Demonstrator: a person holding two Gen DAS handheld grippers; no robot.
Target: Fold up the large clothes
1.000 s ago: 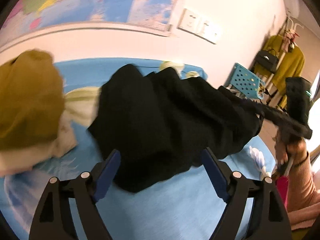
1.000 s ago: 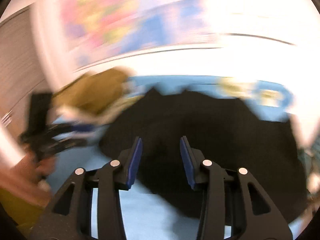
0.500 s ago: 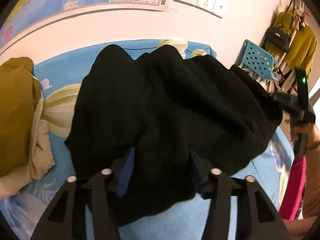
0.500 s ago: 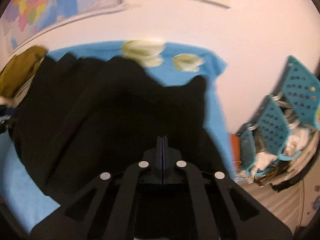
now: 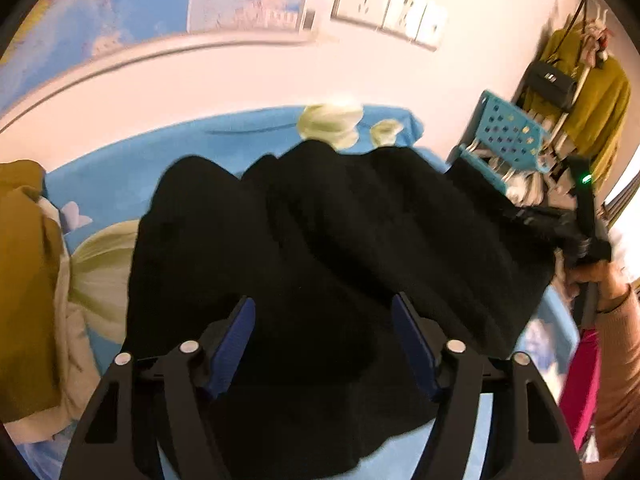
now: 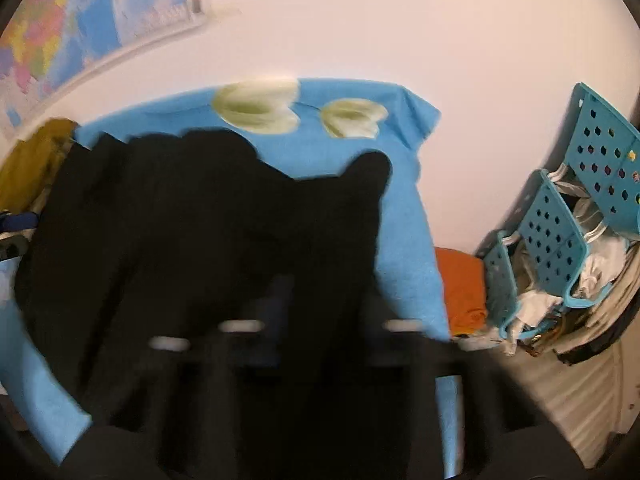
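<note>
Across the blue-covered bed point(image 5: 120, 160) lies the black garment point(image 5: 340, 240), its right edge pinched in the closed right gripper point(image 5: 560, 224) while the left gripper point(image 5: 324, 340) opens around its near edge, pads not pressing — best close there before lifting evenly.

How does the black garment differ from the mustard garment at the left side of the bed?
The black garment is spread wide over the middle of the blue sheet; the mustard garment is bunched at the sheet's left edge. The black one lies under the left gripper, whose jaws are opening; no gripper is at the mustard one. Both lie on the same sheet.
</note>
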